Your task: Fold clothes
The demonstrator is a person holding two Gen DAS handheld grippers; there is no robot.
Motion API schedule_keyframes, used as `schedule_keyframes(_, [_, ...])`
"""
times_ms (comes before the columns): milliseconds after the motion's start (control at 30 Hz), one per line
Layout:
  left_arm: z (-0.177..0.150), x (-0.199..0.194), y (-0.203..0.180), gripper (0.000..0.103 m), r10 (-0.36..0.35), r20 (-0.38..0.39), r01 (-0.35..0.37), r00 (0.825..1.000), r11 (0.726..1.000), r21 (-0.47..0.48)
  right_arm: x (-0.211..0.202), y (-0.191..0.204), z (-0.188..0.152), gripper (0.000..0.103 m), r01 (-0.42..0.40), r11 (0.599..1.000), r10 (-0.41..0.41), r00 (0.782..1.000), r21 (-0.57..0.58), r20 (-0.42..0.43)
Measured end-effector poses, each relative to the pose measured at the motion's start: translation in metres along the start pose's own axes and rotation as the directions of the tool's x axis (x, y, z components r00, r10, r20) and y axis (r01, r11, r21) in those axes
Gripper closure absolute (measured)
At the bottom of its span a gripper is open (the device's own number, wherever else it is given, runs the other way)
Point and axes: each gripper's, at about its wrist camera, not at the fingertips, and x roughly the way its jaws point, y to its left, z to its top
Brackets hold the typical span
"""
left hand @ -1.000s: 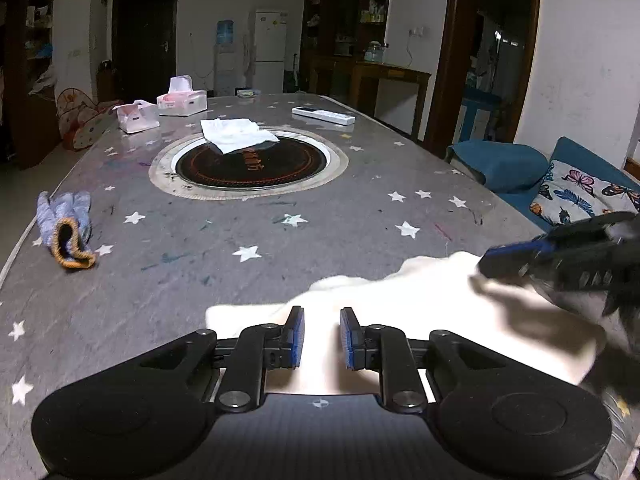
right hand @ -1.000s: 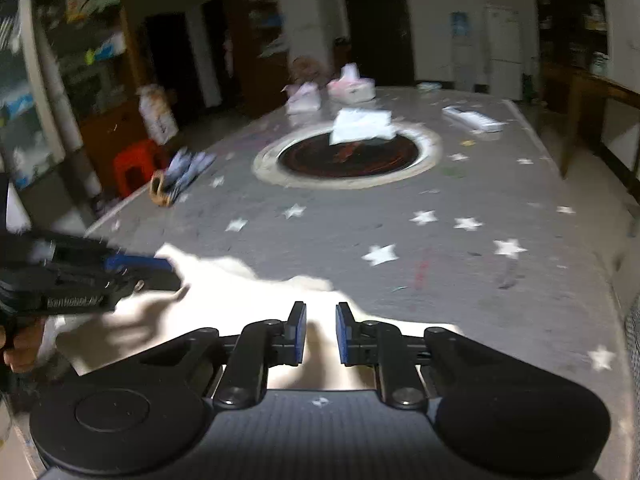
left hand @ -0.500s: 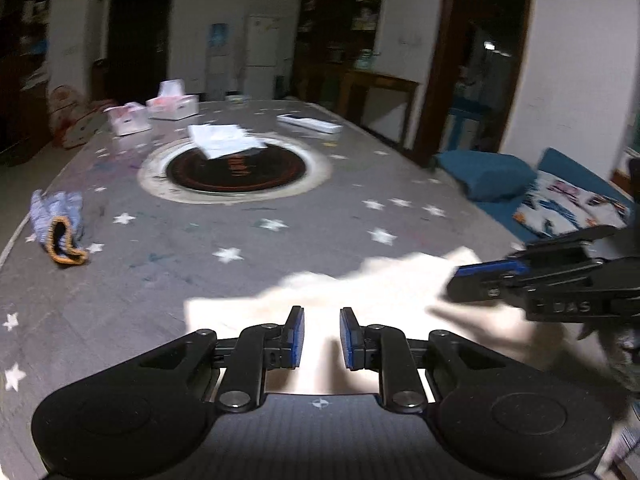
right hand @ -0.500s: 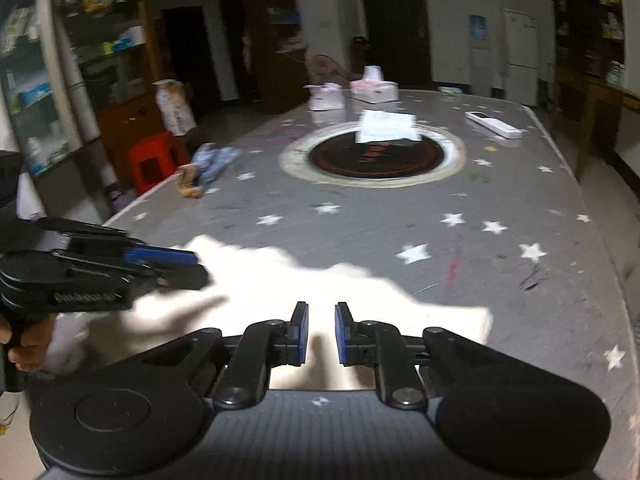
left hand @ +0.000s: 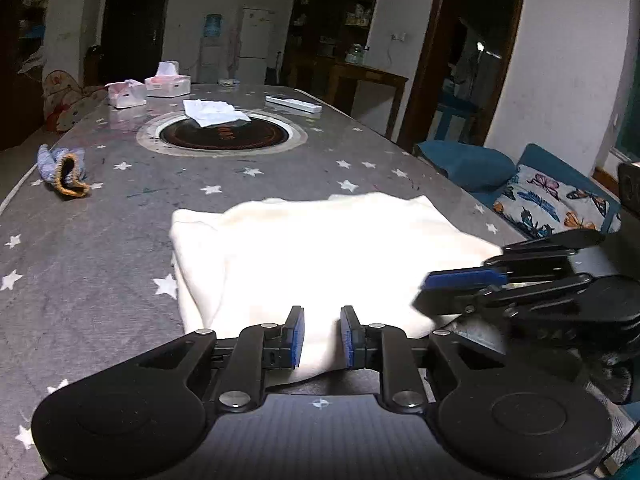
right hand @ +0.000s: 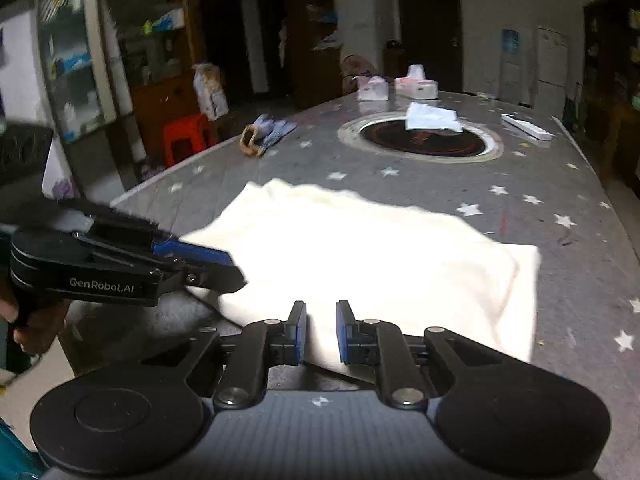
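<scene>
Left wrist view: I see my left gripper (left hand: 322,336) with a narrow gap between its pads, over the near edge of the cream garment (left hand: 320,248); nothing pinched.
Right gripper (right hand: 321,332): equally narrow gap, holding nothing, at the garment's near edge.
Garment: folded, lying flat on the star-patterned counter (left hand: 120,240).
Beyond: blue gloves (left hand: 62,166), tissue box (left hand: 167,82).

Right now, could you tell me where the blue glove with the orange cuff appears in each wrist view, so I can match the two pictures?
Left wrist view: the glove lies at the far left, near the table's left edge, left of the round hob.
Right wrist view: the glove lies upper left of centre, near the table edge, in front of the red stool.
Shared landmark: the round hob with white paper on it.
</scene>
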Motion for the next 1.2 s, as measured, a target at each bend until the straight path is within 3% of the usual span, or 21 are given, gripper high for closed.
schedule_keyframes(167, [-0.001, -0.003, 0.01, 0.074, 0.02, 0.007, -0.02, 1.0, 0.999, -0.029, -0.019, -0.027, -0.007, 0.087, 0.063, 0.996, -0.064, 0.998, 0.068, 0.004])
schedule_keyframes(267, [-0.002, -0.001, 0.013, 0.074, 0.015, 0.004, -0.014, 1.0, 0.999, -0.05, -0.022, -0.045, -0.015, 0.087, 0.039, 0.988, -0.037, 0.999, 0.153, -0.01])
schedule_keyframes(433, [0.008, -0.005, 0.016, 0.062, 0.019, 0.021, -0.017, 1.0, 0.998, -0.058, -0.028, -0.055, 0.003, 0.085, 0.056, 0.989, -0.06, 0.998, 0.138, 0.023])
schedule_keyframes(667, [0.011, 0.006, 0.037, 0.063, 0.043, 0.004, -0.042, 0.999, 0.992, -0.12, 0.001, -0.076, 0.002, 0.089, 0.092, 0.982, -0.088, 0.996, 0.163, -0.031])
schedule_keyframes(900, [0.031, 0.011, 0.041, 0.062, 0.039, 0.008, -0.038, 0.999, 0.99, -0.139, 0.002, -0.078, 0.021, 0.087, 0.093, 0.987, -0.094, 0.996, 0.135, 0.005])
schedule_keyframes(1067, [0.045, 0.037, 0.047, 0.062, 0.05, -0.028, -0.054, 0.998, 0.99, -0.134, 0.034, -0.086, 0.028, 0.086, 0.092, 0.986, -0.088, 0.996, 0.138, -0.034])
schedule_keyframes(1200, [0.053, 0.047, 0.051, 0.061, 0.059, -0.049, -0.065, 0.997, 0.987, -0.146, 0.036, -0.088, 0.033, 0.086, 0.099, 0.985, -0.095, 0.995, 0.14, -0.032])
